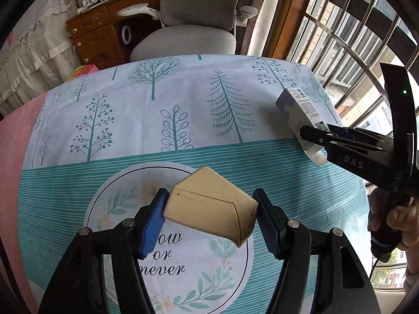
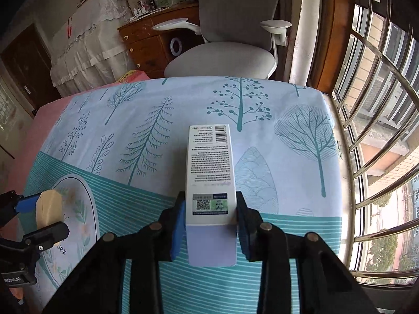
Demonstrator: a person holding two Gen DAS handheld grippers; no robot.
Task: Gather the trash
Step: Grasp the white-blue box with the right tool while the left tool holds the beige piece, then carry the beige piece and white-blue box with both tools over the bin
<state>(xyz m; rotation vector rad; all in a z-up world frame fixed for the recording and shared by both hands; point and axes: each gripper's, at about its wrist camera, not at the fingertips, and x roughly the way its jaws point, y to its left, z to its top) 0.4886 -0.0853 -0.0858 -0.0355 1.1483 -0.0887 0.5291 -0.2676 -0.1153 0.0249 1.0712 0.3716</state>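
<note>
Two grippers over the tablecloth [image 1: 235,157], each clamped on a piece of trash.

Left gripper [image 1: 210,210]: jaws closed on a tan box [image 1: 209,206], blue pads [image 1: 154,219] pressing its two ends. Box tilted, flap end toward the right finger, held above the round leaf-and-lettering print in the cloth. Same box seen at the left edge of the right wrist view [image 2: 49,206], pinched between a blue pad and a black finger.

Right gripper [image 2: 209,217]: jaws shut on a white carton [image 2: 209,172], gripped near its open end, just at the QR label. Carton pointing away from the camera, barcode at the far end, printed text facing up, a pale flap [image 2: 211,246] hanging back between the fingers. Held over the seam between the striped teal band and the tree print. From the left wrist view, carton [image 1: 298,112] at the right side of the table, right gripper [image 1: 314,137] reaching in from the right, bare hand [image 1: 392,217] on its handle.

Beyond the far table edge: grey chair [image 2: 220,57], wooden drawers [image 2: 146,44], a lace-covered piece further left. Barred window [image 2: 379,104] along the right. Pink box [image 1: 81,70] peeking past the far left corner of the cloth.
</note>
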